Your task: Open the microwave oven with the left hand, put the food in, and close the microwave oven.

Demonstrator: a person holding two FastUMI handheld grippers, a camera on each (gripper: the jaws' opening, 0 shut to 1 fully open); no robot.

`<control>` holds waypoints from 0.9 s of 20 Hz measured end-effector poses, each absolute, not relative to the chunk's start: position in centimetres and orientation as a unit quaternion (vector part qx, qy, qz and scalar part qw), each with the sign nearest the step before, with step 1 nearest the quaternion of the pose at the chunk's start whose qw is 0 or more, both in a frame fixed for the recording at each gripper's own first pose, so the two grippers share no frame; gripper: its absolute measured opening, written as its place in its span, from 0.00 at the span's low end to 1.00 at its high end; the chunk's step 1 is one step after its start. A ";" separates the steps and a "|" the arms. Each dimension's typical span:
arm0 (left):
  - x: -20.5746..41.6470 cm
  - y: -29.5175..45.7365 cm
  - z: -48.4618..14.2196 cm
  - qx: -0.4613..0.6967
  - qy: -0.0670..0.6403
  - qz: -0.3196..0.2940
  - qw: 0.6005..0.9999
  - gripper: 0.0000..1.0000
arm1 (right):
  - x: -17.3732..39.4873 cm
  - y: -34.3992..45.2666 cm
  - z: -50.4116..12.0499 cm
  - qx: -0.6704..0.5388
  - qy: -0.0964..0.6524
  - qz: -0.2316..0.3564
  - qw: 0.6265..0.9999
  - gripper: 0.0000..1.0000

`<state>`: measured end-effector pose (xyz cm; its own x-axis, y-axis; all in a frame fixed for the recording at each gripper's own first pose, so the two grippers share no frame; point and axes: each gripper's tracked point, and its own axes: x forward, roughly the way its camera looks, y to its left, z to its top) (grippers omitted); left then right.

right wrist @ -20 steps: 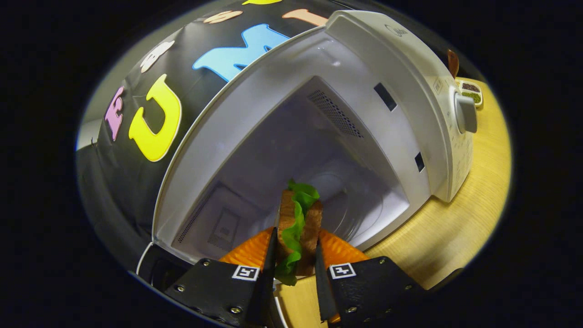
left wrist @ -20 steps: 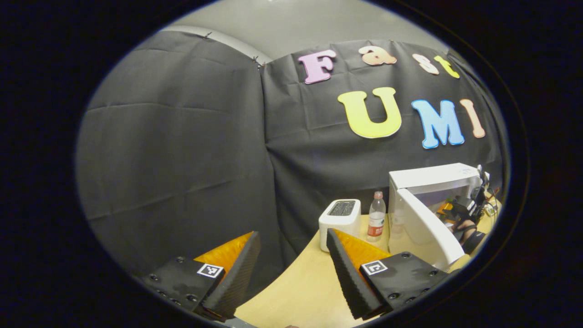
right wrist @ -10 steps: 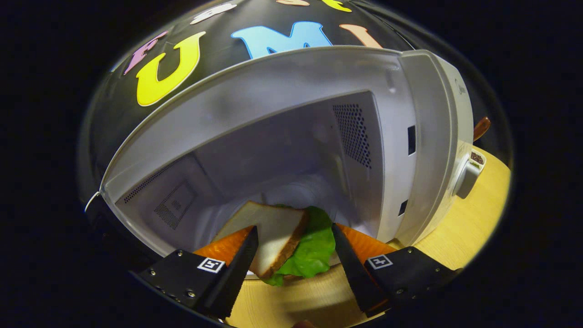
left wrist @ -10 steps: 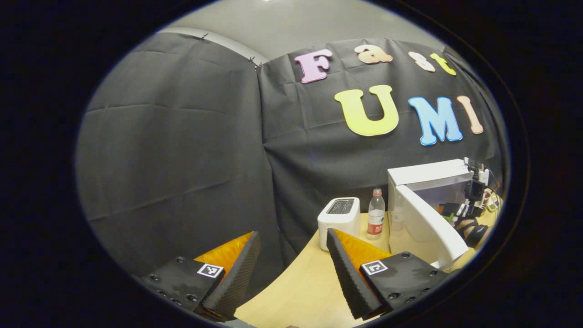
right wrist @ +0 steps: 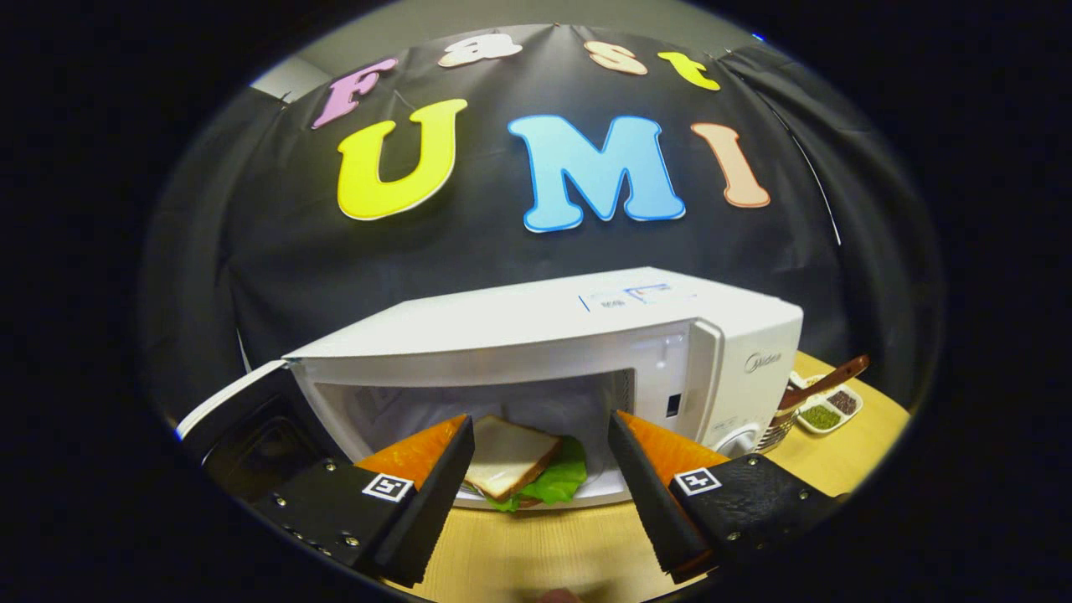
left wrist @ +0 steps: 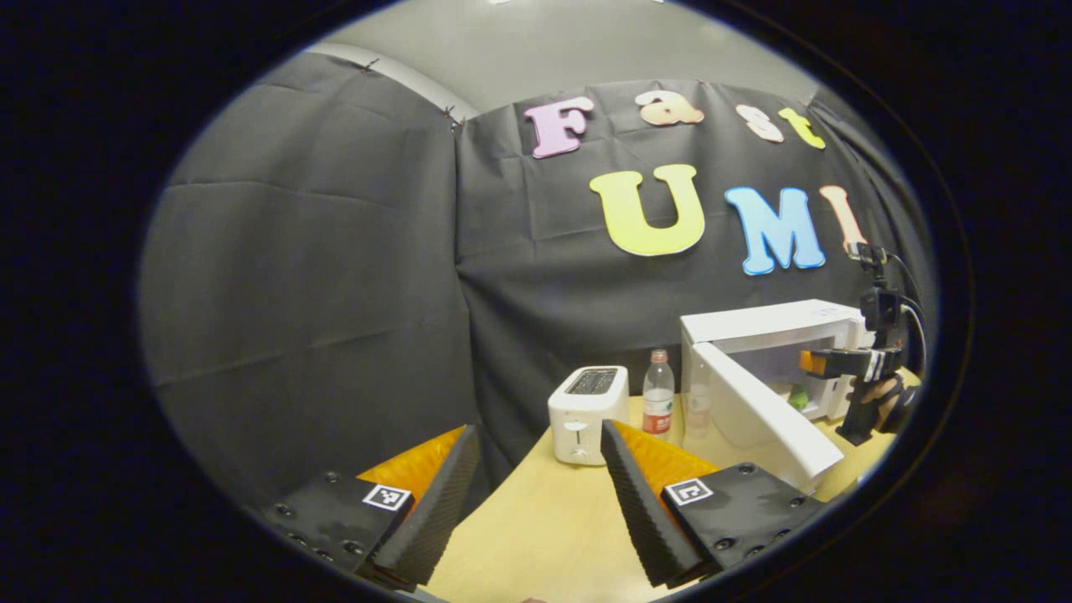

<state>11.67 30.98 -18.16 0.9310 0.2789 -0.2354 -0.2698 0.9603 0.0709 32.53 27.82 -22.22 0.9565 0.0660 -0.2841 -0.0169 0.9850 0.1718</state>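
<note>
- Progress: microwave oven (right wrist: 544,335) door (left wrist: 762,414) stands open; sandwich (right wrist: 523,469) lies inside the cavity. Closing remains, as judged.
- Right gripper (right wrist: 540,490): jaws spread, empty, in front of the opening, sandwich at 12 o'clock.
- Left gripper (left wrist: 536,494): jaws spread, empty, above the wooden surface (left wrist: 544,536); door at 2 o'clock.
- Materials: glossy white boxy casing; flat white bread over ruffled green lettuce; ribbed jaw faces.

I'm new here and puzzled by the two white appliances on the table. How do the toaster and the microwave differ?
The small white toaster is rounded; the white microwave oven is bigger and boxy. The toaster has an open slot on top; the microwave opens at the front, its door swung wide. The microwave holds a lettuce sandwich; the toaster's contents can't be seen. Both stand on the wooden table.
</note>
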 end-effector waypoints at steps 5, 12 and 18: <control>10.8 28.5 -20.0 0.009 0.131 0.124 0.984 0.96 | 27.4 25.4 -16.0 0.061 0.099 0.050 0.992 0.98; 9.7 26.9 -22.2 -0.001 0.155 0.119 0.981 0.93 | 19.8 21.1 -9.6 0.013 0.044 0.069 0.997 0.97; 9.8 22.9 -24.8 -0.030 0.194 0.081 0.977 0.40 | 14.9 16.5 -7.9 -0.006 0.040 0.064 0.997 0.95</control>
